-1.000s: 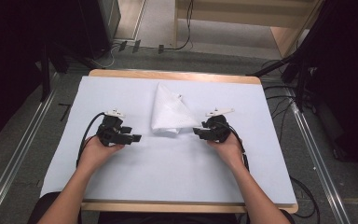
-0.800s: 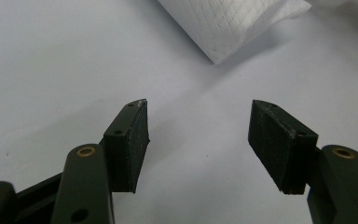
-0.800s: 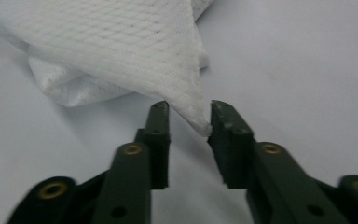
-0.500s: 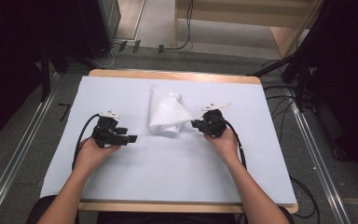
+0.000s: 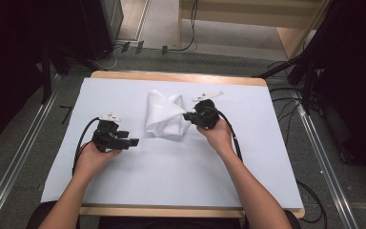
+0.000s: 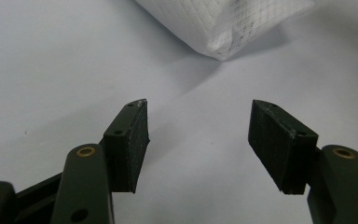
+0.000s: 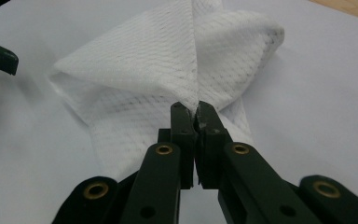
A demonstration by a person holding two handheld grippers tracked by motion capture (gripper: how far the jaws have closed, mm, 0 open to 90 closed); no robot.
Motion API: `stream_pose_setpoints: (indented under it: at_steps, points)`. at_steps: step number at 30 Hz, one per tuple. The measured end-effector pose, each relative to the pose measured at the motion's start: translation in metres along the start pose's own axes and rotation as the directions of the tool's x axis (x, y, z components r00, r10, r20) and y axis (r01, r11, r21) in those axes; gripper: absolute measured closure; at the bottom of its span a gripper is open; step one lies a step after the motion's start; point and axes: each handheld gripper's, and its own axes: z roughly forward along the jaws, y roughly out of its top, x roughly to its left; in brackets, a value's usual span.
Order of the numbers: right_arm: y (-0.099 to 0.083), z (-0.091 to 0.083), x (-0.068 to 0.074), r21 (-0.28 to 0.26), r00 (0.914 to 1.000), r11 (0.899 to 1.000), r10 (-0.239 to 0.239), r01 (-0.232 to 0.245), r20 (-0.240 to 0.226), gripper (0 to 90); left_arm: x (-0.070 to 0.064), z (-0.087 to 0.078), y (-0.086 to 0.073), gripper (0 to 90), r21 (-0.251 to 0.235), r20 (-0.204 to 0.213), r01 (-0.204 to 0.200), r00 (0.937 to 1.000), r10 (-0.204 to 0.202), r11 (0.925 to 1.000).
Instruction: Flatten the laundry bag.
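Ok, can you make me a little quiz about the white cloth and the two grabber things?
1. True or false: the right gripper is pinching the white cloth.
2. The left gripper has its jaws: A) shut on the cloth, B) open over the table cover, C) shut on nothing.
3. Fill in: the cloth looks ____, not spread flat.

Key: 1 true; 2 B; 3 bunched.

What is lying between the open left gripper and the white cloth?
Nothing: in the left gripper view, bare white table cover separates the left gripper from the white cloth. The high view shows the same gap.
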Motion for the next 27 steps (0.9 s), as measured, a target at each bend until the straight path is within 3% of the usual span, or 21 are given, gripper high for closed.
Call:
stream_pose_setpoints:
  at_steps: [10,27]
  points:
    - [0.021,0.023,0.016,0.007,0.9992,0.999,-0.036,0.036,-0.015,89.3,0.001,-0.001,0.000,38.8,-0.004,-0.004,0.001,1.0000,-0.001,1.0000]
    - [0.036,0.070,0.041,0.064,0.9964,0.997,-0.034,0.039,-0.077,87.1,0.004,-0.004,-0.002,38.8,-0.012,-0.005,0.012,0.9999,-0.012,0.9999]
